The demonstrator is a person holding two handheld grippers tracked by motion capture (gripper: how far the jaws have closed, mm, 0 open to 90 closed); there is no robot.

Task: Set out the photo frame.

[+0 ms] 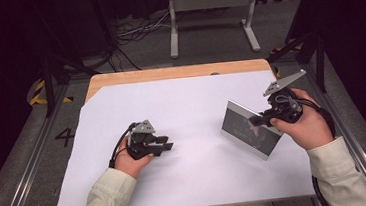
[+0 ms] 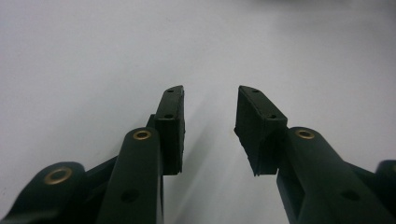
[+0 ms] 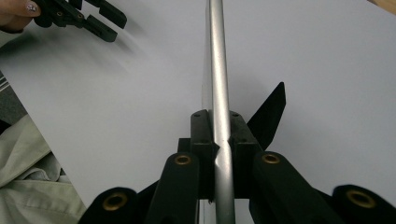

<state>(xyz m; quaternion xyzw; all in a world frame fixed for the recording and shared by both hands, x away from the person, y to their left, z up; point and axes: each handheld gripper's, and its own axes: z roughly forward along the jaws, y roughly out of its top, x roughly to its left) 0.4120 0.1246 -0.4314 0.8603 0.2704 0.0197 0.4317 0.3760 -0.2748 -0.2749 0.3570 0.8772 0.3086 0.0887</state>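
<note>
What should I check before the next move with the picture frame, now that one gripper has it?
1. Right gripper clamped on the picture frame: ok, the pads press on the silver edge from both sides.
2. Grip centred in the pads: ok, in the right gripper view the edge runs straight up between them.
3. Frame's back stand folded out: ok, a black flap sticks out to one side.
4. Frame standing on the white sheet: cannot tell whether its lower edge touches.
5. Left gripper free: ok, jaws open with nothing between them.
6. Left gripper apart from the frame: ok, bare sheet lies between them in the high view.
</note>
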